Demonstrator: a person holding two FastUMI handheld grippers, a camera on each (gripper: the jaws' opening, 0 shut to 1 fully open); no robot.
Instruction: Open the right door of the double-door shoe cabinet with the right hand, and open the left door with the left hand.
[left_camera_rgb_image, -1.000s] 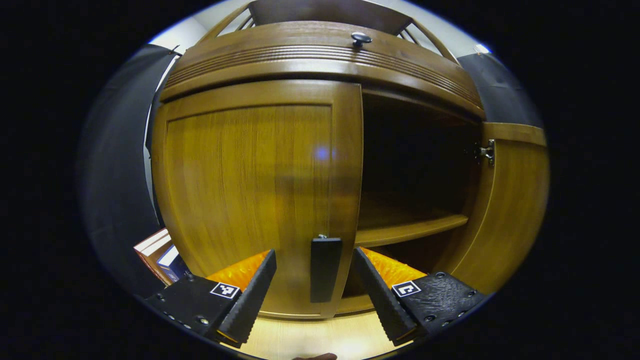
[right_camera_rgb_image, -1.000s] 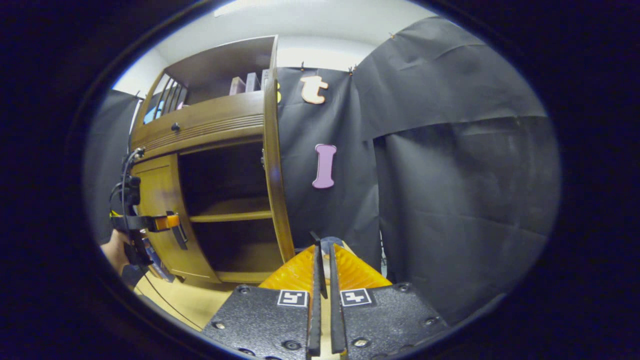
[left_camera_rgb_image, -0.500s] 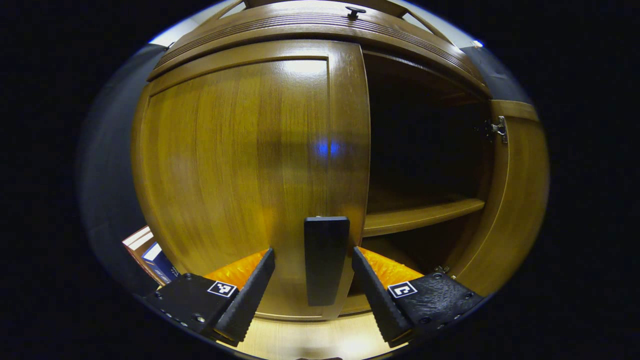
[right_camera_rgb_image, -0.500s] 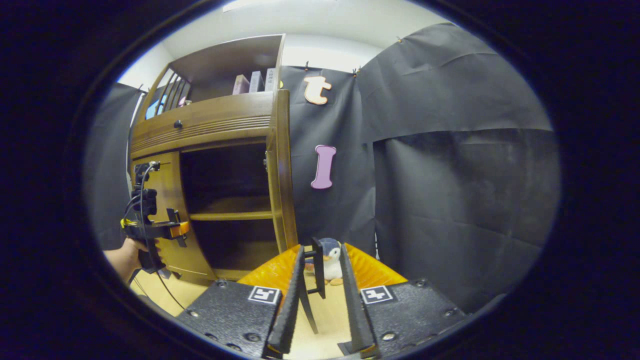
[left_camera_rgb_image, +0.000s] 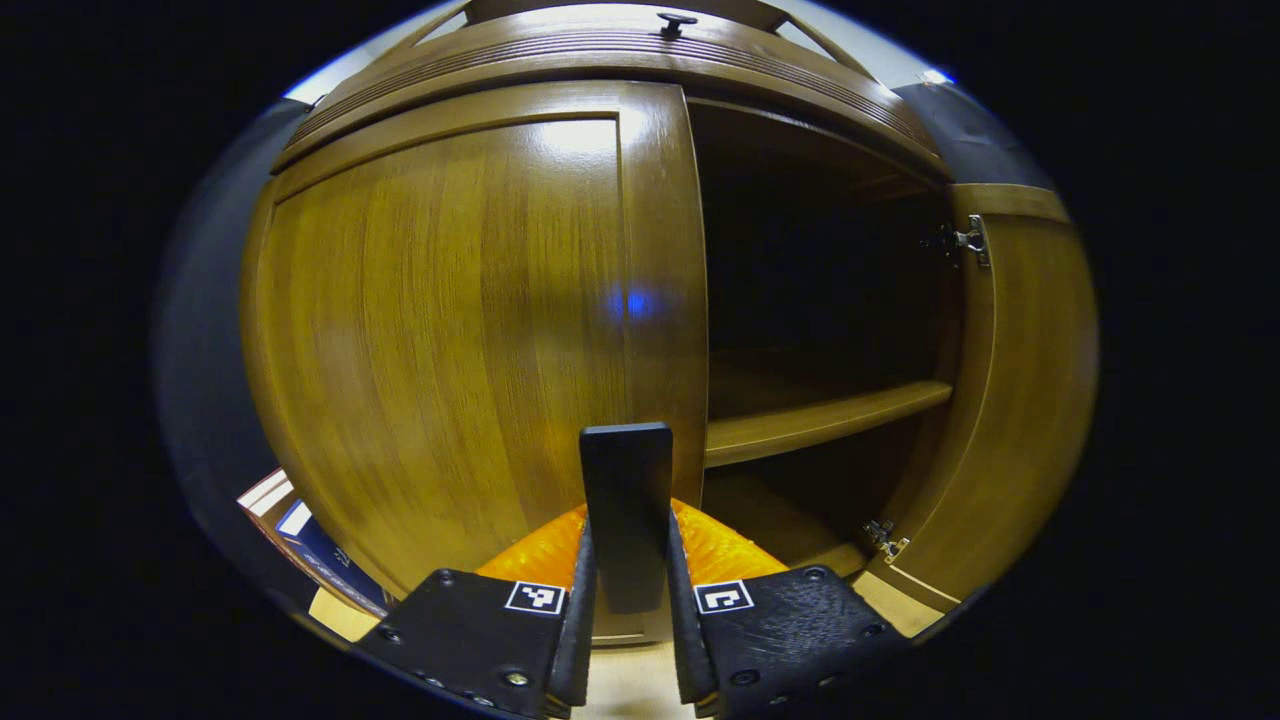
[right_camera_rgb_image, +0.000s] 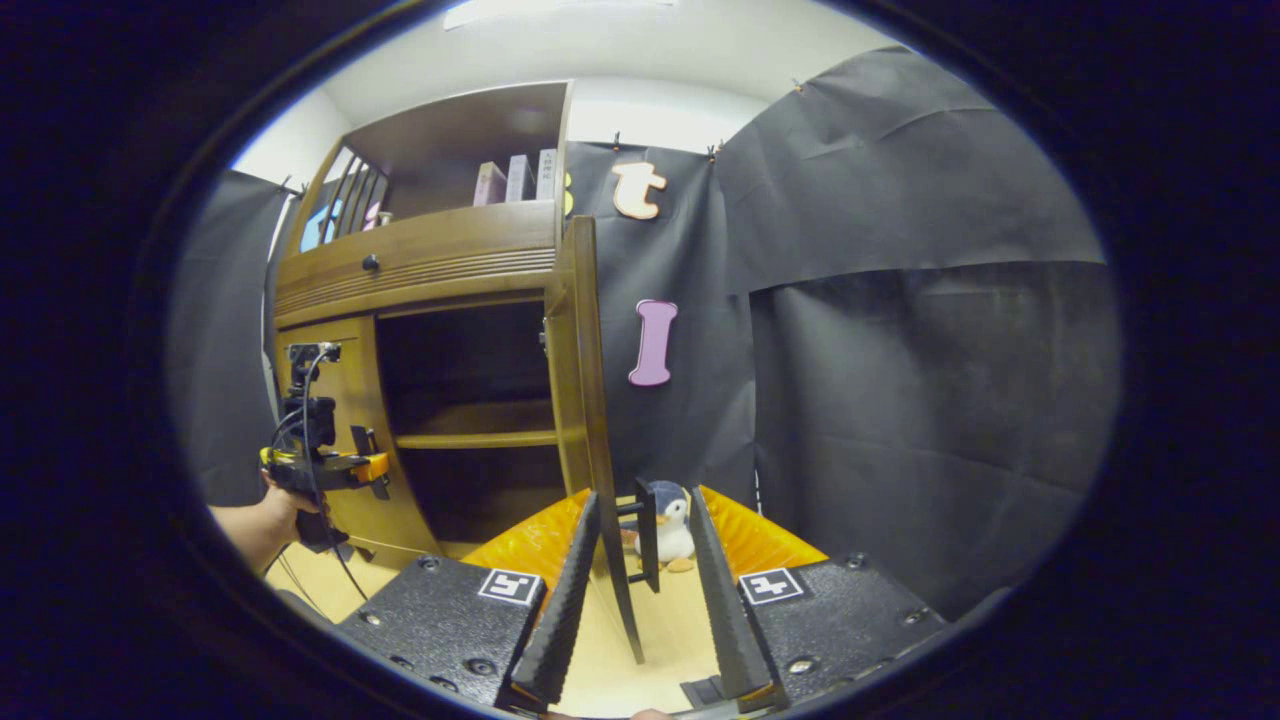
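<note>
The brown wooden shoe cabinet (left_camera_rgb_image: 640, 60) fills the left gripper view. Its left door (left_camera_rgb_image: 430, 330) stands flush with the cabinet front. My left gripper (left_camera_rgb_image: 627, 527) is shut on that door's black vertical handle (left_camera_rgb_image: 626, 470), both fingers pressing its sides. The right door (left_camera_rgb_image: 1030, 400) is swung wide open, baring a dark inside with one shelf (left_camera_rgb_image: 820, 420). In the right gripper view the right door (right_camera_rgb_image: 583, 380) shows edge-on. Its black handle (right_camera_rgb_image: 648, 525) sits between the fingers of my open right gripper (right_camera_rgb_image: 643, 498), untouched. The left gripper (right_camera_rgb_image: 335, 465) and a hand (right_camera_rgb_image: 250, 520) show at the left door.
A small penguin plush (right_camera_rgb_image: 675, 525) sits on the light wood floor (right_camera_rgb_image: 600, 680) behind the open right door. Books (right_camera_rgb_image: 515, 180) stand on the cabinet's upper shelf, and more books (left_camera_rgb_image: 300, 520) lie left of the cabinet. Black cloth (right_camera_rgb_image: 920, 400) hangs to the right.
My left gripper moved in and shut on the left door's handle. My right gripper went from shut on the right door's handle to open, its fingers spreading wider.
</note>
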